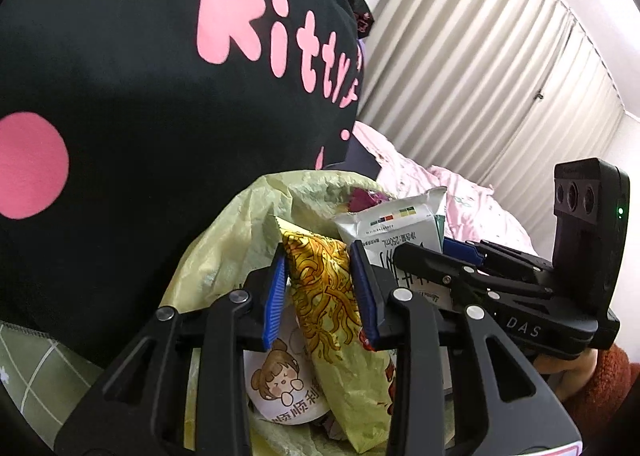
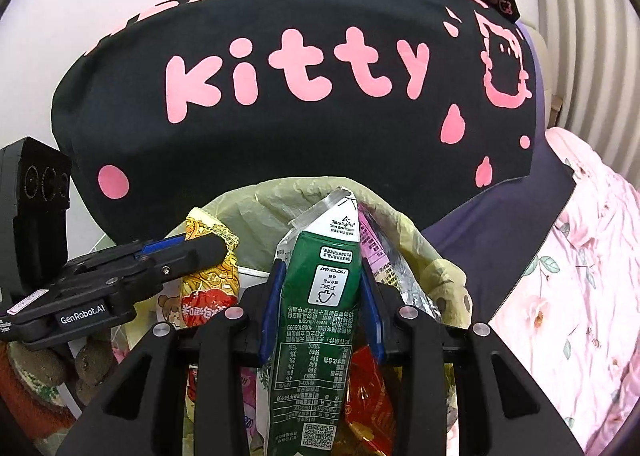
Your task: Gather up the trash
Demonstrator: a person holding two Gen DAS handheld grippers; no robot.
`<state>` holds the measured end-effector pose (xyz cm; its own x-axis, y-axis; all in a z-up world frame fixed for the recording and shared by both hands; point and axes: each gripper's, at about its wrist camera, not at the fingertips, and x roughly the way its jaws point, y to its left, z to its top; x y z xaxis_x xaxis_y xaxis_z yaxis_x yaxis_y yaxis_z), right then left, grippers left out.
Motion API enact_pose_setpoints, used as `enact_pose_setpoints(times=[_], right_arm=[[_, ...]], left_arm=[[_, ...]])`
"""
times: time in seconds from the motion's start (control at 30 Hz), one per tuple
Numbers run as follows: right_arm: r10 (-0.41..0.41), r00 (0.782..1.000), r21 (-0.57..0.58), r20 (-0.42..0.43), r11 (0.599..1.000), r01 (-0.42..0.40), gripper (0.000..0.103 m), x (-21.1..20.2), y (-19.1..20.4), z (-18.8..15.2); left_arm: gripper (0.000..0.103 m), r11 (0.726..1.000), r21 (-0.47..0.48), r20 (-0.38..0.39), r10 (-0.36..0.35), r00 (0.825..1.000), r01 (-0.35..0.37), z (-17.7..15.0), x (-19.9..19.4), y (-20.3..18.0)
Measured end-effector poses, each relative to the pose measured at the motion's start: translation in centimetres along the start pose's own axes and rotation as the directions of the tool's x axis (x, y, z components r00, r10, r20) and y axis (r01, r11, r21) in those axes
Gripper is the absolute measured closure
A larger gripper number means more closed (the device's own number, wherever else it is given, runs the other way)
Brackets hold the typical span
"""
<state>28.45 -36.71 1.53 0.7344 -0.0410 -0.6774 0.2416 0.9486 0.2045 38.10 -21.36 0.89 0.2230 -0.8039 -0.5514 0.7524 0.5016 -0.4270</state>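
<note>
Left claw (image 1: 320,288) pinches a crinkled yellow noodle packet (image 1: 324,296) between ribbed blue pads. Right claw (image 2: 320,308) pinches a flattened green-and-white drink carton (image 2: 316,316), upright. Both are over the open mouth of a thin, wrinkled yellowish trash bag (image 2: 280,191), beside a black pink-lettered cushion (image 2: 280,95).

The left gripper (image 1: 322,288) is closed, and its blue pads (image 1: 275,298) press on both sides of a noodle packet (image 1: 326,296). The right gripper (image 2: 320,308) is also closed; its pads (image 2: 269,312) clamp a green carton (image 2: 316,320) that stands almost upright between them. The two grippers are side by side and near each other, both pointing the same way. In each wrist view the other gripper comes in from the side. Behind the right gripper a bit of the person's hand (image 1: 576,370) shows.
</note>
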Motion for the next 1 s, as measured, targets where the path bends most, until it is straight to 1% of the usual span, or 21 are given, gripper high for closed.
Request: enact_pose_setpoints(times=[0.1,0.13,0.17,0.2,0.23,0.3,0.37,0.4,0.43,0.47,0.5,0.53,0.57,0.63,0.7,0.73,0.77,0.8,0.83,0.9,1.0], right_arm=[[-0.004,1.000,0.024,-0.003,1.000,0.004,0.069,-0.3,-0.3,-0.2],[-0.007,1.000,0.021,0.001,1.000,0.007,0.068,-0.5,-0.3,-0.2],[-0.009,1.000,0.014,0.009,1.000,0.009,0.065,-0.7,-0.3,-0.3],[-0.009,1.000,0.004,0.022,1.000,0.009,0.059,-0.9,-0.3,-0.4],[-0.008,0.999,-0.003,0.033,1.000,0.008,0.058,-1.1,-0.3,-0.4],[-0.007,0.999,-0.005,0.049,1.000,0.007,0.058,-1.7,-0.5,-0.6],[-0.010,0.998,-0.004,0.067,1.000,0.011,0.058,-2.6,-0.6,-0.9],[-0.008,0.997,-0.006,0.077,1.000,0.008,0.057,-3.1,-0.6,-1.1],[-0.003,0.996,-0.013,0.089,1.000,0.005,0.057,-3.7,-0.5,-1.3],[0.001,0.995,-0.020,0.100,1.000,0.001,0.057,-4.4,-0.4,-1.5],[0.011,0.993,-0.034,0.117,0.999,-0.007,0.057,-5.3,-0.3,-1.8],[0.025,0.991,-0.049,0.131,0.999,-0.018,0.057,-6.2,-0.1,-2.1],[0.036,0.990,-0.062,0.139,0.998,-0.028,0.056,-6.9,0.0,-2.4],[0.073,0.987,-0.090,0.140,0.994,-0.060,0.056,-8.5,0.4,-3.5],[0.103,0.986,-0.112,0.128,0.990,-0.089,0.055,-9.7,0.7,-4.5],[0.119,0.986,-0.119,0.119,0.987,-0.105,0.054,-10.4,0.9,-5.1],[0.134,0.985,-0.123,0.113,0.985,-0.120,0.054,-10.9,1.2,-5.7],[0.159,0.982,-0.130,0.105,0.981,-0.145,0.054,-11.5,1.4,-6.4],[0.178,0.979,-0.136,0.096,0.977,-0.164,0.054,-12.2,1.6,-7.3],[0.200,0.977,-0.151,0.080,0.971,-0.186,0.054,-13.4,2.1,-8.9],[0.215,0.975,-0.192,0.059,0.961,-0.200,0.054,-14.7,3.3,-11.3]], left_arm=[[0.068,0.996,-0.068,-0.005,-0.053,0.999,0.053,0.3,0.0,0.9],[0.065,0.995,-0.079,-0.008,-0.059,0.998,0.058,0.5,-0.1,1.1],[0.060,0.995,-0.086,-0.009,-0.057,0.998,0.056,0.6,-0.3,1.1],[0.058,0.995,-0.086,-0.003,-0.046,0.999,0.045,0.7,-0.7,1.0],[0.055,0.996,-0.084,0.002,-0.035,0.999,0.035,0.6,-1.0,0.7],[0.052,0.995,-0.095,0.014,-0.006,1.000,0.008,0.4,-2.2,0.3],[0.042,0.992,-0.114,0.030,0.047,0.998,-0.044,-0.3,-4.0,-0.5],[0.040,0.990,-0.119,0.039,0.080,0.996,-0.075,-0.7,-4.7,-0.9],[0.039,0.985,-0.124,0.050,0.128,0.991,-0.121,-1.3,-5.7,-1.5],[0.038,0.977,-0.122,0.062,0.181,0.982,-0.172,-2.0,-6.6,-2.2],[0.038,0.967,-0.113,0.075,0.237,0.969,-0.228,-2.9,-7.6,-3.1],[0.035,0.958,-0.105,0.084,0.277,0.957,-0.268,-3.6,-8.4,-3.7],[0.033,0.939,-0.095,0.097,0.340,0.936,-0.331,-4.6,-9.3,-4.8],[0.031,0.902,-0.099,0.116,0.430,0.895,-0.420,-6.3,-11.0,-6.2],[0.031,0.857,-0.116,0.123,0.513,0.849,-0.501,-8.6,-12.6,-8.1],[0.031,0.843,-0.124,0.124,0.537,0.835,-0.524,-9.4,-13.4,-8.4],[0.031,0.821,-0.133,0.126,0.569,0.813,-0.555,-10.5,-14.1,-9.2],[0.031,0.805,-0.139,0.128,0.591,0.796,-0.576,-11.5,-14.8,-9.9],[0.031,0.784,-0.145,0.133,0.620,0.773,-0.604,-13.0,-15.8,-11.0],[0.031,0.753,-0.156,0.139,0.658,0.740,-0.639,-14.7,-17.4,-12.2],[0.031,0.693,-0.187,0.149,0.721,0.677,-0.697,-17.4,-19.8,-14.2]])
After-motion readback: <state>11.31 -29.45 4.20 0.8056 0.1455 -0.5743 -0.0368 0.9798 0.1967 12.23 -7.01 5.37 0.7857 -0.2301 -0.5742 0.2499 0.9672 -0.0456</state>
